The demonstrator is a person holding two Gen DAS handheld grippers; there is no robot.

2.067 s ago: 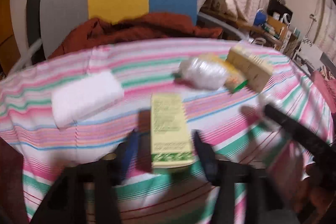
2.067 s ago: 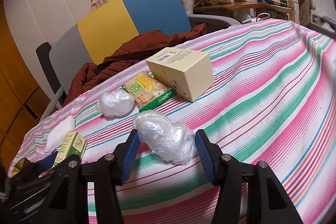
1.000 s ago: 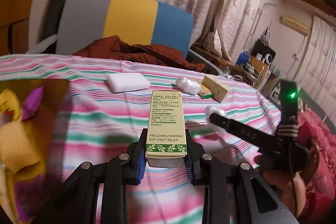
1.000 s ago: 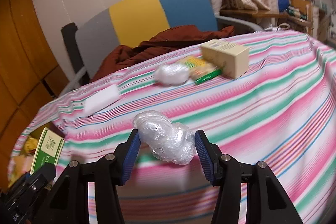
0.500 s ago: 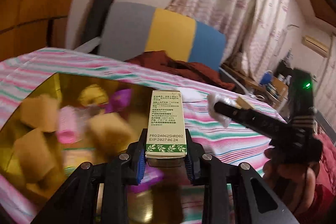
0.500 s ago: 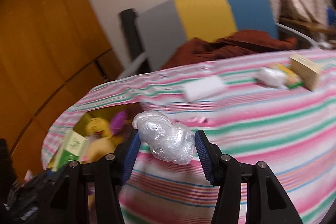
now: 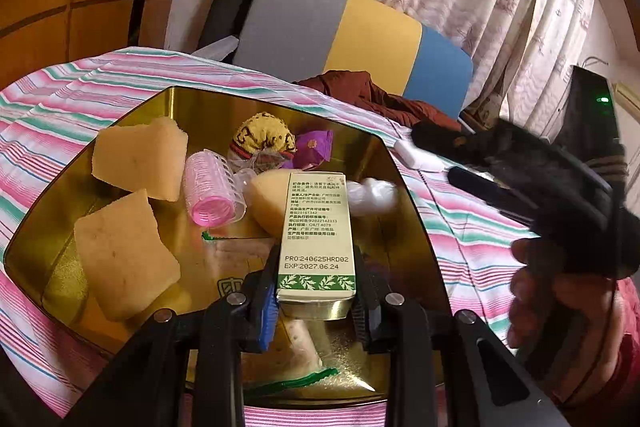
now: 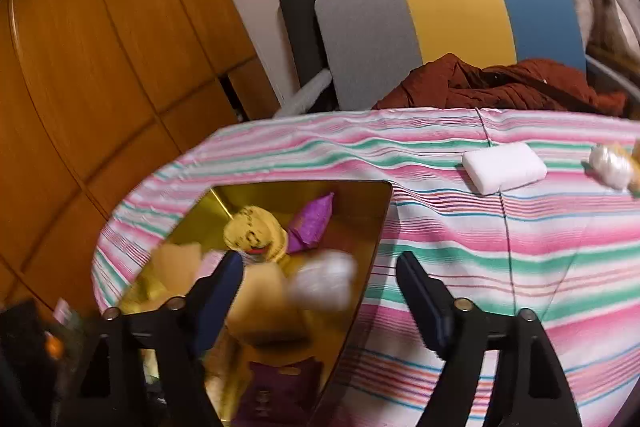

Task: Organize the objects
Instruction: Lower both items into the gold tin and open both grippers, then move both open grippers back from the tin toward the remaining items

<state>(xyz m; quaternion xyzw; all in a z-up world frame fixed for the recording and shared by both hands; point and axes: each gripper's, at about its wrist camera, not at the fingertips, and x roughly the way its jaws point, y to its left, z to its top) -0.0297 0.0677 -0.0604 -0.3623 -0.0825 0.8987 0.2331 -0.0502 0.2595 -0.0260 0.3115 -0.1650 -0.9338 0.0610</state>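
Half a second earlier gripping the plastic-wrapped bundle (image 8: 323, 285), the right tongs (image 8: 320, 291) had sprung open, dropping it (blurred) over the gold tray (image 7: 416, 219), while the left tongs (image 7: 316, 301) stayed clamped on the box (image 7: 316, 231), 1 item left to release.

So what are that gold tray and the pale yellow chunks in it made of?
The gold tray looks like polished metal or foil-faced card: its walls mirror the contents. The yellow chunks look like sponge foam, matte and pitted, with torn-looking edges.
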